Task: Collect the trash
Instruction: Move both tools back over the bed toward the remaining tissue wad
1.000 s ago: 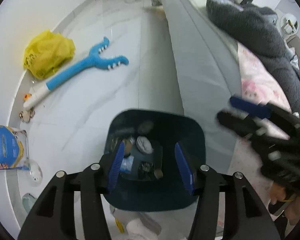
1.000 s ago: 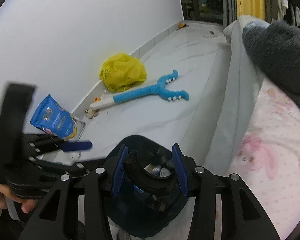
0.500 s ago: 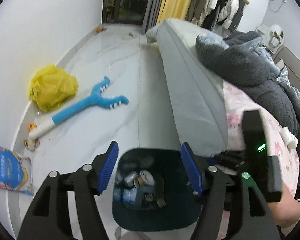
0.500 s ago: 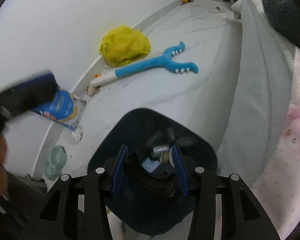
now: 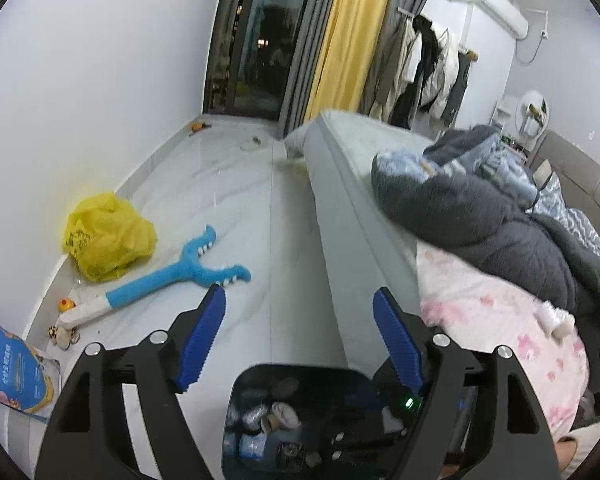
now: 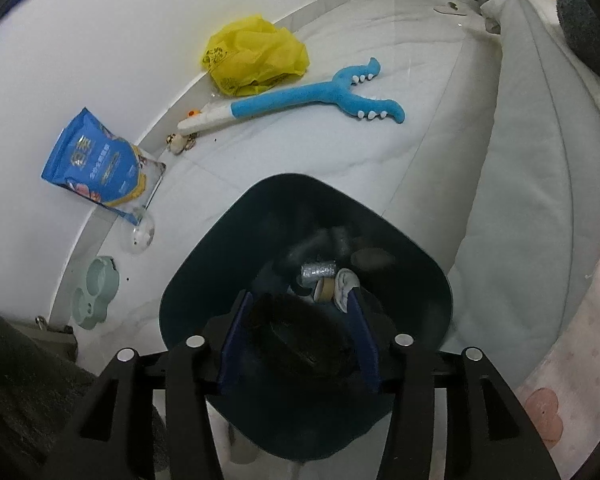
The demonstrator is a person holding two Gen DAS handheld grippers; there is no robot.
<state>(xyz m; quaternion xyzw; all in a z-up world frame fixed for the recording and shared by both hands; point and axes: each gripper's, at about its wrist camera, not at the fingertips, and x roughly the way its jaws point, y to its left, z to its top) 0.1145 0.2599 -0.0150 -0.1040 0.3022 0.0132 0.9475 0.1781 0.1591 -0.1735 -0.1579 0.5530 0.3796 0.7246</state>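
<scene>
My left tool (image 5: 298, 340) stands wide open, holding nothing, above the floor (image 5: 260, 240). My right tool (image 6: 298, 334) is clamped on a dark curved object (image 6: 296, 336) directly over the bin (image 6: 416, 280). The bin, holding cans and wrappers, stands just left of the bed (image 6: 540, 160).

- The bin (image 6: 416, 280) stood on the floor (image 6: 420, 80), just beside the bed (image 6: 540, 160) to its right.
- Scraps of trash (image 6: 320, 274) lay inside the bin.
- The right gripper (image 6: 298, 336) hung over the bin's near rim, clamping a dark object (image 6: 300, 340).
- Beyond the bin lay a long forked toy (image 6: 300, 98), and behind it, against the wall, a plastic bag (image 6: 256, 54).
- Left of the bin, a pouch (image 6: 96, 164) leaned against the wall.
- A heaped blanket (image 5: 500, 232) lay on the bed.
</scene>
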